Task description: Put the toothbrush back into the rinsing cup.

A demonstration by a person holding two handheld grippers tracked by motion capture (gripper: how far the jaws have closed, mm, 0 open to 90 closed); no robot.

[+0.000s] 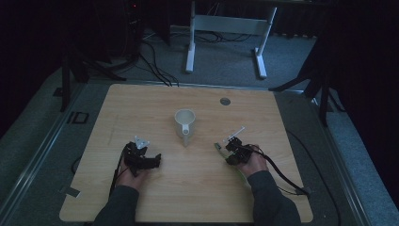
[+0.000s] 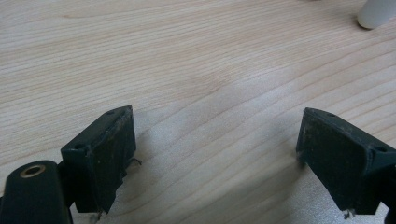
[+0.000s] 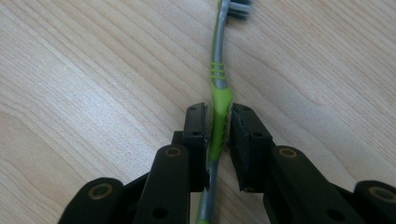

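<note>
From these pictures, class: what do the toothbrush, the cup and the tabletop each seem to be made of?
Toothbrush: likely plastic, a smooth grey shaft with a green, possibly rubbery grip section clamped in the right gripper.
Cup: white with a handle, glossy-looking; ceramic or plastic, cannot tell.
Tabletop: pale wood or wood-look laminate, matte, showing flowing grain lines.

Cup (image 1: pixel 184 121): I see it mid-table (image 1: pixel 141 103), handle toward me.
Left gripper (image 1: pixel 147 157): near left of the cup, over bare wood, well apart from it.
Right gripper (image 1: pixel 229 149): near right of the cup.
Toothbrush (image 3: pixel 219 93): I have it between the right jaws, head pointing away from them.
</note>
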